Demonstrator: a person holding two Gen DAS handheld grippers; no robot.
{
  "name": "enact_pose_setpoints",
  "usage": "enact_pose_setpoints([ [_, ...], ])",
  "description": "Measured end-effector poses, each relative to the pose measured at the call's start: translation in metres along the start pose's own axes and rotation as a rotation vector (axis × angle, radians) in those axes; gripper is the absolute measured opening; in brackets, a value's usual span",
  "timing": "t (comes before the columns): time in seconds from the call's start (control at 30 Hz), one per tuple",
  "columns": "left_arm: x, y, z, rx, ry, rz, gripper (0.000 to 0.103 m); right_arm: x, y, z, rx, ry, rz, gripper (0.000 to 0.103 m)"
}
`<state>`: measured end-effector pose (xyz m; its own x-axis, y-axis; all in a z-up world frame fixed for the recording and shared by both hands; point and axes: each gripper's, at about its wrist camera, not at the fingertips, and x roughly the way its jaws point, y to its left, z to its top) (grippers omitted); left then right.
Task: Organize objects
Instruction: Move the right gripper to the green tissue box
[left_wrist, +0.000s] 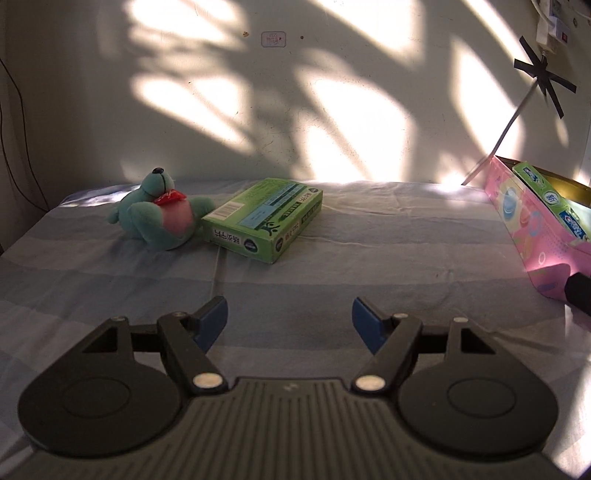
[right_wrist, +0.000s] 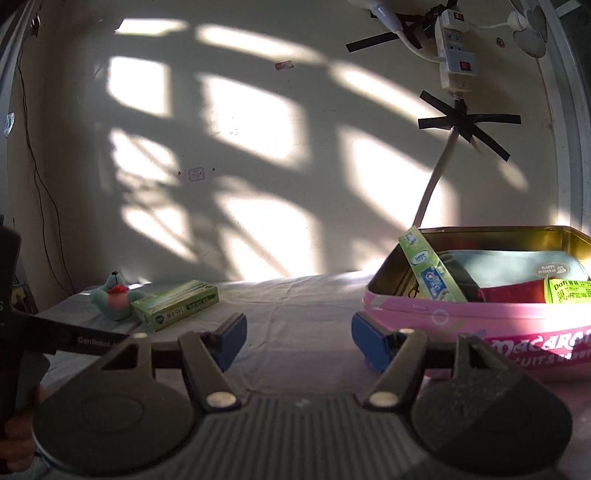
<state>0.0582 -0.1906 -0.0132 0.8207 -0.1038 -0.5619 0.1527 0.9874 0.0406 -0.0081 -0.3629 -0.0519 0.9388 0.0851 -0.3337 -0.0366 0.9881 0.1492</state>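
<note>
A teal plush toy (left_wrist: 159, 216) with a red scarf lies at the far left of the striped sheet, touching a flat green box (left_wrist: 264, 218); both also show in the right wrist view, the toy (right_wrist: 114, 297) and the box (right_wrist: 175, 308). A pink tin (right_wrist: 480, 328) stands at the right, holding a green toothpaste box (right_wrist: 432, 271), a grey pouch (right_wrist: 513, 267), a red item (right_wrist: 511, 291) and a yellow-green packet (right_wrist: 569, 290). The tin also shows in the left wrist view (left_wrist: 532, 225). My left gripper (left_wrist: 290, 319) is open and empty, short of the green box. My right gripper (right_wrist: 299, 341) is open and empty, beside the tin.
A wall rises right behind the bed. A power strip (right_wrist: 456, 51) and a taped cable (right_wrist: 436, 177) hang above the tin. The left gripper's body (right_wrist: 22, 332) shows at the left edge of the right wrist view. The sheet (left_wrist: 369, 266) is wrinkled.
</note>
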Motion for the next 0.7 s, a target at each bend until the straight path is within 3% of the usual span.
enact_pose_setpoints([
  [0.47, 0.007, 0.064, -0.009, -0.071, 0.019, 0.086, 0.076, 0.035, 0.064, -0.006, -0.076, 0.135, 0.087, 0.065],
  [0.7, 0.012, 0.119, -0.007, -0.134, -0.001, 0.181, 0.076, 0.064, 0.104, -0.002, -0.134, 0.191, 0.140, 0.065],
])
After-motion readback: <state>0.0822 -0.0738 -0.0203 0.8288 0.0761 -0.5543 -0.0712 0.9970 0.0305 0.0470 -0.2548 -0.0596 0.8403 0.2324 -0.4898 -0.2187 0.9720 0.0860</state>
